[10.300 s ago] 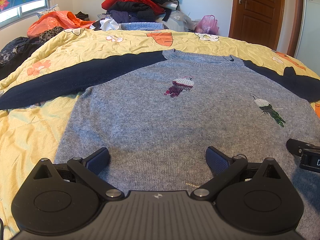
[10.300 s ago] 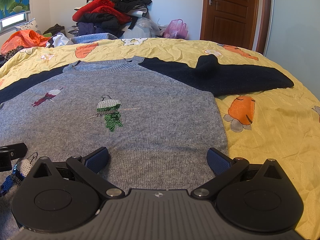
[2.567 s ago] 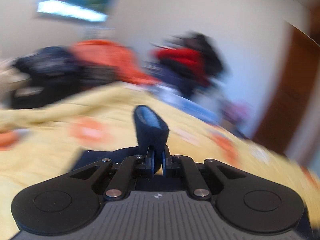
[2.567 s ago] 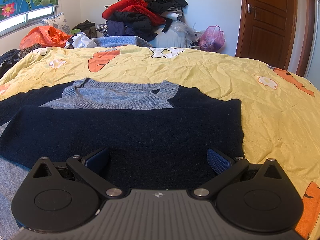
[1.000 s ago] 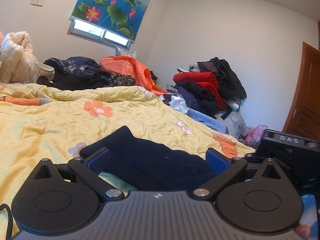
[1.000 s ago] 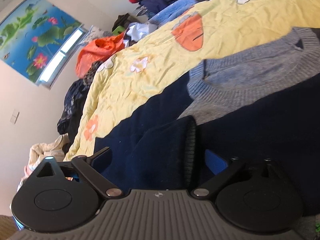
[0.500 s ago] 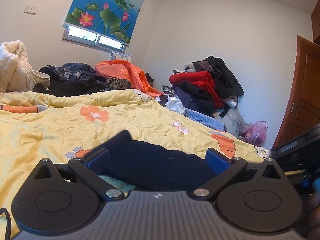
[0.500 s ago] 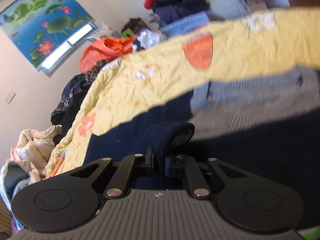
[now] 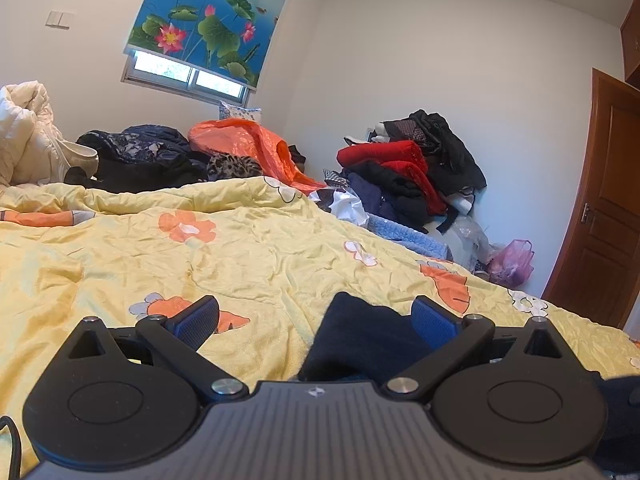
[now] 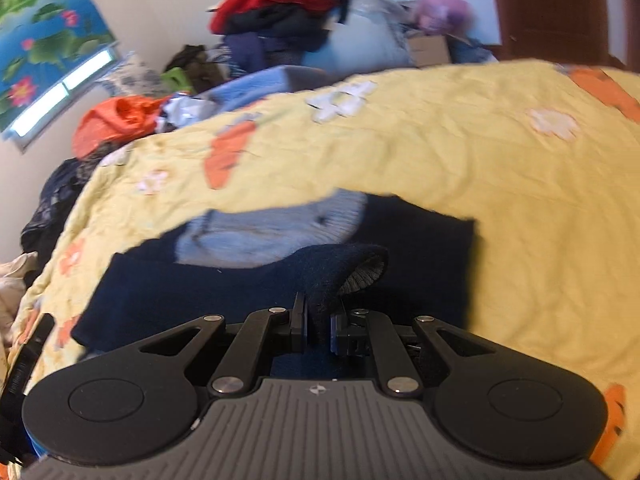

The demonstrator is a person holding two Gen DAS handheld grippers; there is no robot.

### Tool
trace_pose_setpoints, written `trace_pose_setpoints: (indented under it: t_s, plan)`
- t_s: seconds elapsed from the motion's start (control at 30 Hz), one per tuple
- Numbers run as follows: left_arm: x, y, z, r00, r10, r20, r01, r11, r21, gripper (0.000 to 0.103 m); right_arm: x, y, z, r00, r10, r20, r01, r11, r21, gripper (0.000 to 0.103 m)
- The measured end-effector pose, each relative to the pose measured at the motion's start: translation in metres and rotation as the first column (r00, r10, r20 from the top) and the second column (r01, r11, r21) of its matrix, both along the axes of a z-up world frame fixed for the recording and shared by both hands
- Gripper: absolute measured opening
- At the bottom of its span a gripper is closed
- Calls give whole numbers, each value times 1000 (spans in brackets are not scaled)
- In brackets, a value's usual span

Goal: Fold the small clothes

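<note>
The sweater lies on the yellow bedspread [image 10: 500, 184]; its grey collar [image 10: 272, 228] and navy sleeves [image 10: 168, 284] show in the right wrist view. My right gripper [image 10: 318, 326] is shut on the cuff end of a navy sleeve [image 10: 340, 268], lifted over the sweater body. My left gripper [image 9: 316, 320] is open and empty, low over the bed. A navy fold of the sweater [image 9: 360, 336] lies between its fingers, closer to the right one [image 9: 434, 322]. The sweater's grey body is hidden.
A heap of red and black clothes [image 9: 412, 168] stands against the far wall. An orange bag [image 9: 248, 144] and dark garments [image 9: 136, 160] lie by the window side. A wooden door [image 9: 600, 240] is at the right. A pink bag [image 9: 514, 264] sits on the floor.
My right gripper closed on the navy sleeve cuff and has carried it rightward across the sweater. My left gripper stayed open and shifted left, so the navy fold now sits toward its right finger.
</note>
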State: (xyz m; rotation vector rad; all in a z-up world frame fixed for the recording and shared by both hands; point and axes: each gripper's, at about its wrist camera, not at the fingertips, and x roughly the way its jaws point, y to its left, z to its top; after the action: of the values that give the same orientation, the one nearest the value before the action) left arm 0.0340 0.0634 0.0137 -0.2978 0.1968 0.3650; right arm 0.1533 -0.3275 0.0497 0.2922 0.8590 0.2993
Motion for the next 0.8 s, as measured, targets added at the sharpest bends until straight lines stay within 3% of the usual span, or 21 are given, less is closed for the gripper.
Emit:
trace_pose_setpoints:
  t_s: [0.8]
  plan:
    - [2, -2, 0, 1000, -5, -16, 6, 1000, 29, 103, -9, -28, -21, 997, -74, -17, 74, 997, 14, 14]
